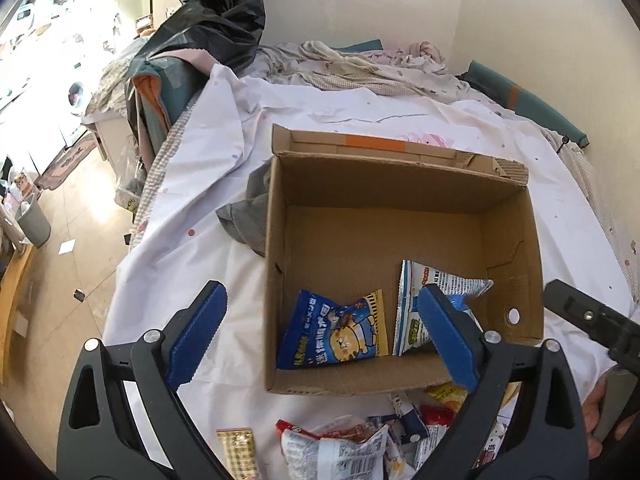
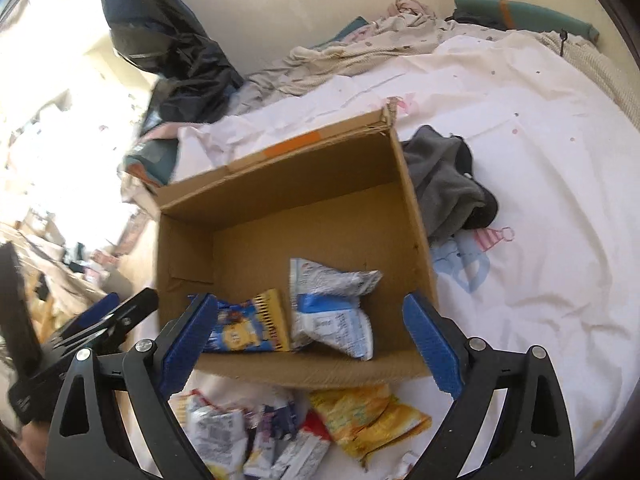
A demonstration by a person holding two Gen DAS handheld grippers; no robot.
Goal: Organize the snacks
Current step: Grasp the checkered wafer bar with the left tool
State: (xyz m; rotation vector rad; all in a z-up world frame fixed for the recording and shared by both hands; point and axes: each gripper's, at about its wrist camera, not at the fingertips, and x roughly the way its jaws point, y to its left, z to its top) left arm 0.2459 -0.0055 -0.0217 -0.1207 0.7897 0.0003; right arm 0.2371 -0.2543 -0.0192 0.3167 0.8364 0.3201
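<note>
An open cardboard box (image 1: 400,184) (image 2: 280,184) stands on the white bedsheet. Inside lie a blue bear snack packet (image 1: 336,332) (image 2: 248,326) and a white-and-blue snack packet (image 1: 412,304) (image 2: 332,304). A pile of loose snack packets (image 1: 360,444) (image 2: 280,428) lies on the sheet in front of the box, including a yellow packet (image 2: 368,416). My left gripper (image 1: 324,336) is open and empty, above the box's near wall. My right gripper (image 2: 312,340) is open and empty, also over the near wall. Each gripper shows at the edge of the other's view.
A grey cloth (image 1: 248,216) (image 2: 444,184) lies beside the box. Crumpled bedding (image 1: 360,68) and a black plastic bag (image 1: 216,12) are at the far side of the bed. The bed's left edge drops to a wooden floor (image 1: 80,248) with a grey bin (image 1: 34,222).
</note>
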